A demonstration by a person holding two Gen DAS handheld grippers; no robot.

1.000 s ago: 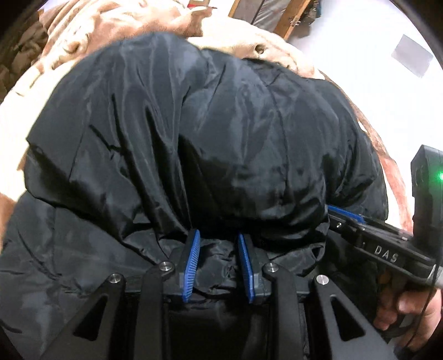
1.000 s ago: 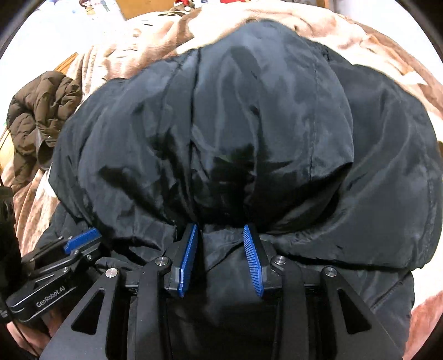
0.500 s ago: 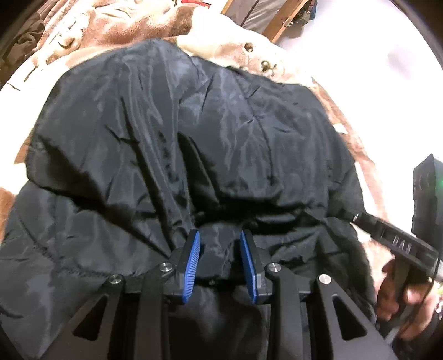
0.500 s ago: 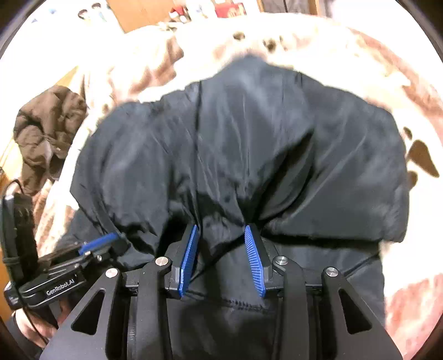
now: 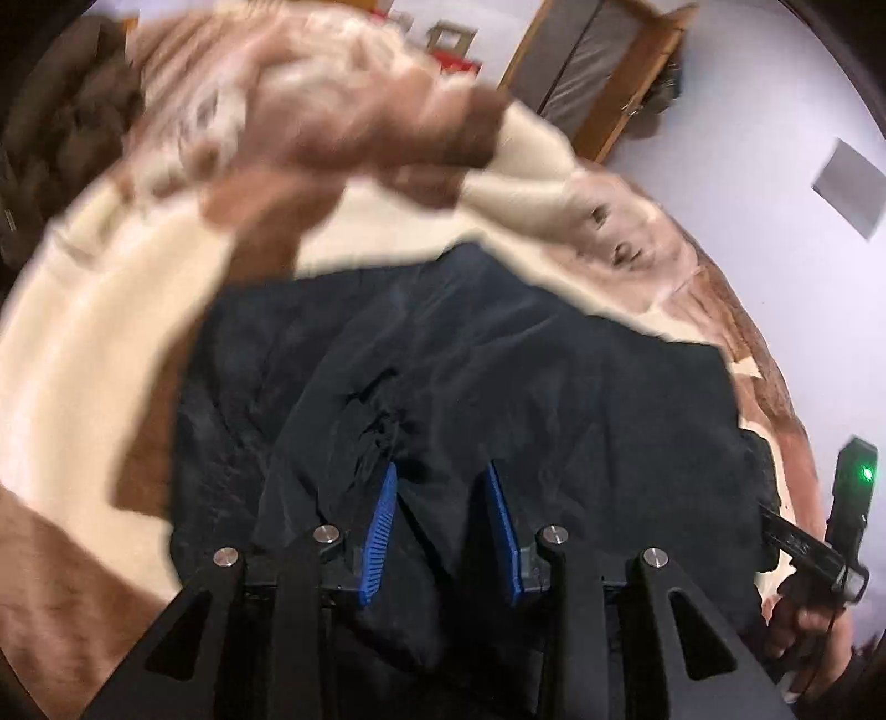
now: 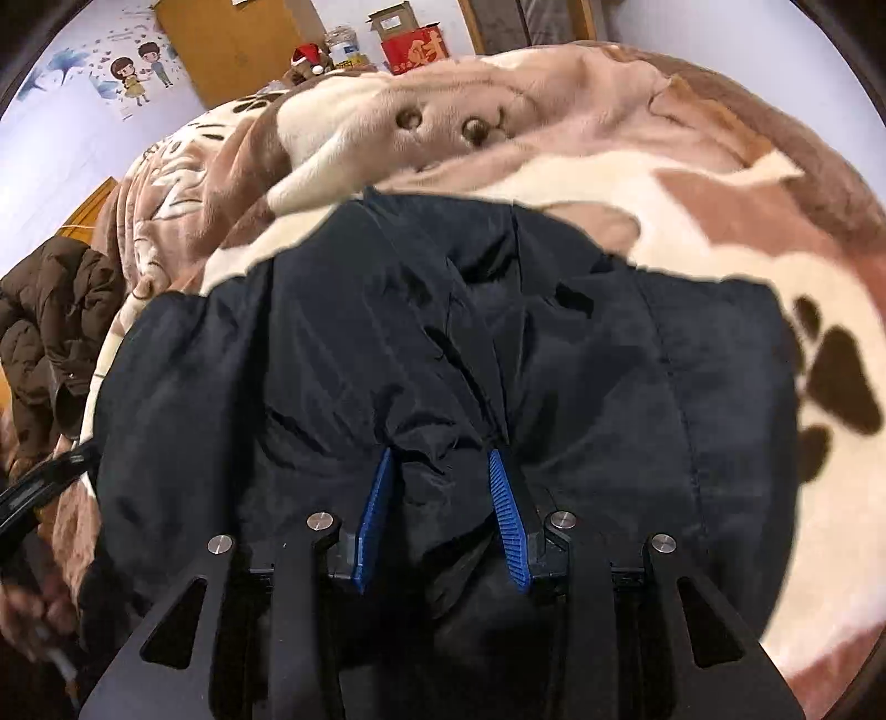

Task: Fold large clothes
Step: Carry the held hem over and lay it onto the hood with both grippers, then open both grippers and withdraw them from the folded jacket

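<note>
Black padded jacket (image 5: 498, 387) lies bunched on the bed, on a brown-and-cream plush blanket (image 6: 692, 183) with paw prints and a cartoon animal face. My left gripper (image 5: 443, 476) has a gathered fold of the jacket's near edge between its blue pads, jaws part-way apart and clamped on that fabric; they have just been opening a little, with the cloth between them. My right gripper (image 6: 443, 459) likewise has a puckered bunch of the jacket between its jaws, which are partly apart and pinched on the cloth. Left wrist view is motion-blurred, the blanket at top smeared. In that view my right hand (image 5: 803, 626) shows at the right edge on its handle, with a green light above it. In the right wrist view my left hand (image 6: 39, 615) is at the lower left edge, blurred. A brown puffer coat (image 6: 44, 332) sits heaped at the left side of the bed, well apart from the black jacket. Beyond the bed: a red box (image 6: 415, 50), a wooden door (image 6: 238, 44), and a cartoon wall sticker (image 6: 133, 72).
</note>
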